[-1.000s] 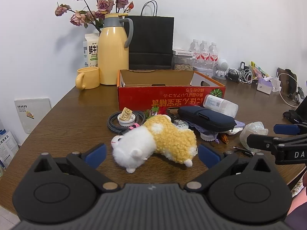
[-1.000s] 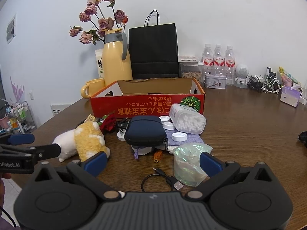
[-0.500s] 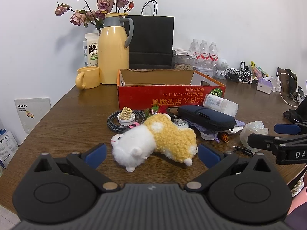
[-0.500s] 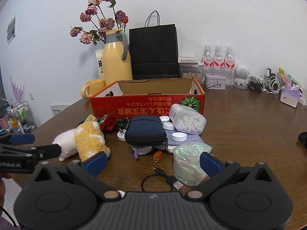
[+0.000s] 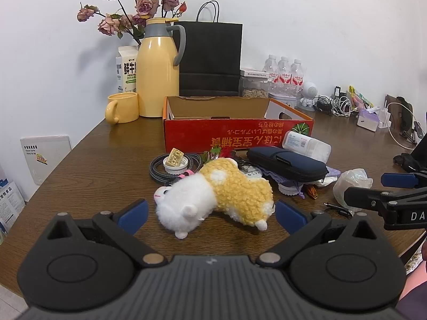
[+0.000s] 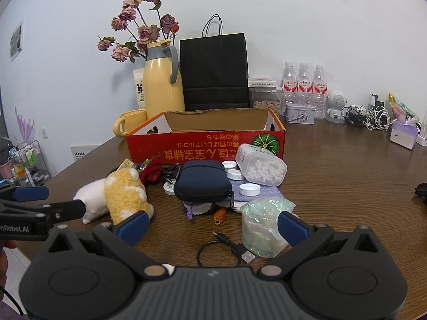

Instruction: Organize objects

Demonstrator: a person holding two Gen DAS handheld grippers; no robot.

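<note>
In the left wrist view, the left gripper (image 5: 210, 209) is seen with its blue-padded fingers spread wide and nothing between them but air; the fluffy white-and-yellow plush toy animal (image 5: 213, 193) lies on its side on the brown wooden table (image 5: 88, 165) just ahead, at twelve o'clock, framed by the open fingers but not touched by them; the toy is judged light, soft and compressible, with a curly pile unlikely to slip, so a hold across the thick yellow midsection is judged best, the small feet and ears being too slight; beyond it, at twelve o'clock, the open red cardboard box (image 5: 234, 130) stands apparently empty, as far as the view allows, its stiff walls printed with yellow characters; a coiled dark braided cable (image 5: 160, 165) rests at eleven o'clock, and a long navy fabric zip case (image 5: 287, 164) at one o'clock; the right gripper (image 5: 379, 192) enters at three o'clock. In the right wrist view, that gripper's own fingers are likewise held apart and empty; a crinkled iridescent plastic bag (image 6: 263, 225) sits just before the right finger at one o'clock, a clear plastic jar of white pellets (image 6: 263, 164) lies tipped at one o'clock further off, and a looped black USB cable (image 6: 224, 249) lies at twelve o'clock; the plush toy is seen at ten o'clock, near the left gripper.
</note>
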